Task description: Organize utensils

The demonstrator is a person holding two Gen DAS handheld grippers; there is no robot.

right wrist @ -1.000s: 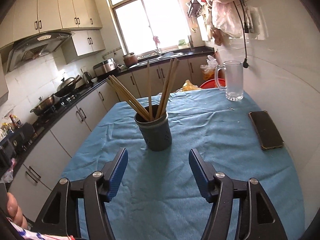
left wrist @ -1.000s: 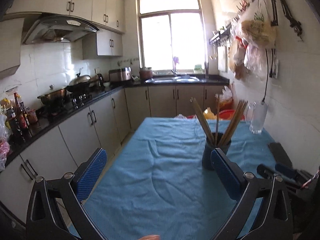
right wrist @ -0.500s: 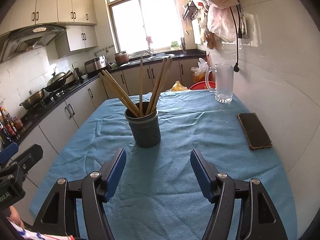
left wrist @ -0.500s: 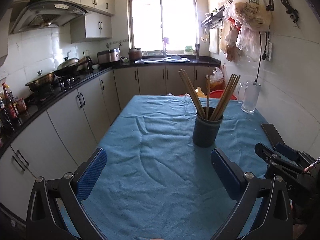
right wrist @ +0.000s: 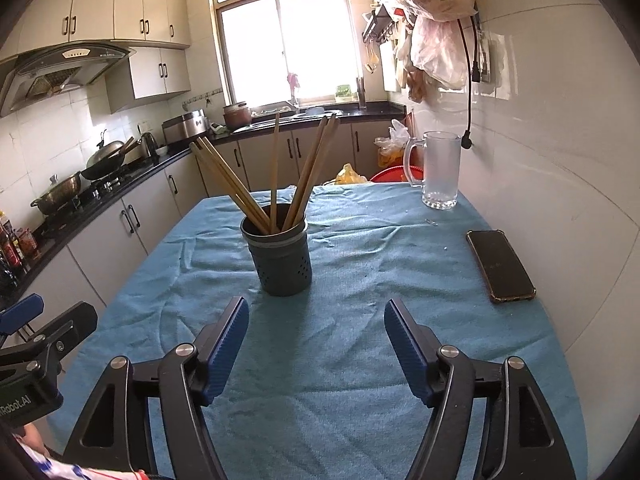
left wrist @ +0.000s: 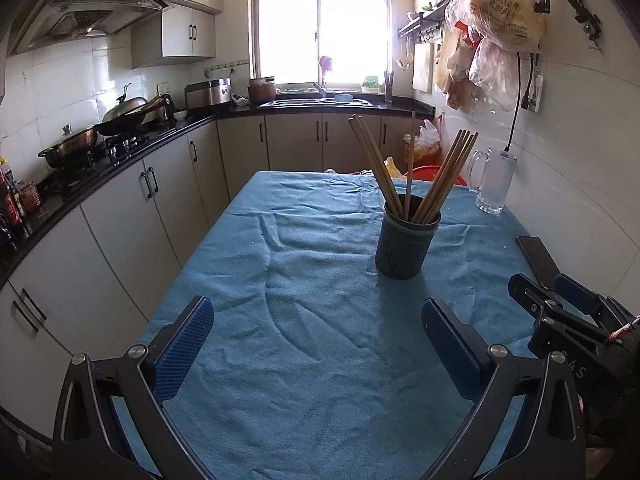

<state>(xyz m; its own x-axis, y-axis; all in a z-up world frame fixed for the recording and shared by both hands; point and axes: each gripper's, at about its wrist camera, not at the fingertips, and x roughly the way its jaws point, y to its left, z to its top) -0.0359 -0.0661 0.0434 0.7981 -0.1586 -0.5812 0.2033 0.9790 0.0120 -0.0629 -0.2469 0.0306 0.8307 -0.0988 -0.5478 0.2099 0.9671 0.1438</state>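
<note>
A dark grey perforated utensil holder (left wrist: 405, 246) (right wrist: 280, 258) stands upright on the blue cloth (left wrist: 320, 320) (right wrist: 360, 280) near the table's middle. Several wooden chopsticks (left wrist: 408, 176) (right wrist: 276, 176) stand in it, fanned out. My left gripper (left wrist: 318, 344) is open and empty, low over the near part of the cloth, with the holder ahead and to its right. My right gripper (right wrist: 316, 344) is open and empty, just short of the holder, which sits ahead and slightly left. Each gripper shows at the edge of the other's view.
A frosted glass mug (right wrist: 438, 170) (left wrist: 492, 182) stands at the table's far right by the tiled wall. A black phone (right wrist: 500, 266) (left wrist: 536, 254) lies on the cloth at the right. Cabinets and a counter with pots (left wrist: 80, 140) run along the left.
Both grippers have drawn back and turned slightly, so the holder sits farther ahead and more central. Both stayed open and empty. The holder and chopsticks have not moved.
</note>
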